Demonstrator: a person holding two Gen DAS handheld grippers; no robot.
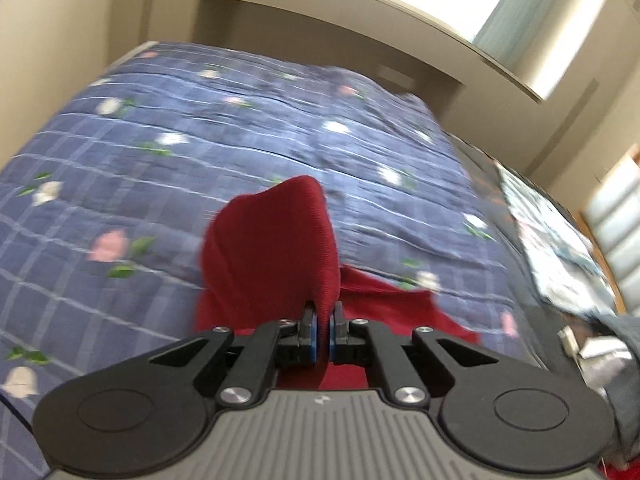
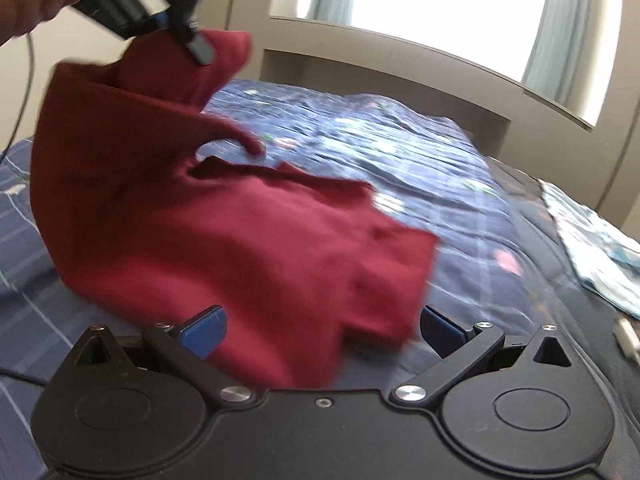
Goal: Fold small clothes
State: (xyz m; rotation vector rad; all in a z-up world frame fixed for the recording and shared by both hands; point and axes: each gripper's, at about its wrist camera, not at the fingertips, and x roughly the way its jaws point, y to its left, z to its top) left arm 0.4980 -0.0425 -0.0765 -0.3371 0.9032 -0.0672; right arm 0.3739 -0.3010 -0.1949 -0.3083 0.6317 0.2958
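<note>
Spread wide, right gripper (image 2: 322, 330) straddles the red garment's (image 2: 224, 216) hem at six o'clock; left gripper (image 2: 198, 50) pinches its corner at eleven o'clock above the quilt (image 2: 460, 184). Soft, light cloth: grip corners.

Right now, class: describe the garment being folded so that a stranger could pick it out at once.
Start at the blue checked floral bedspread. Over it hangs a dark red garment, pinched by the left gripper. It is plain red; the pale printed cloth lies at the bed's right edge.
</note>
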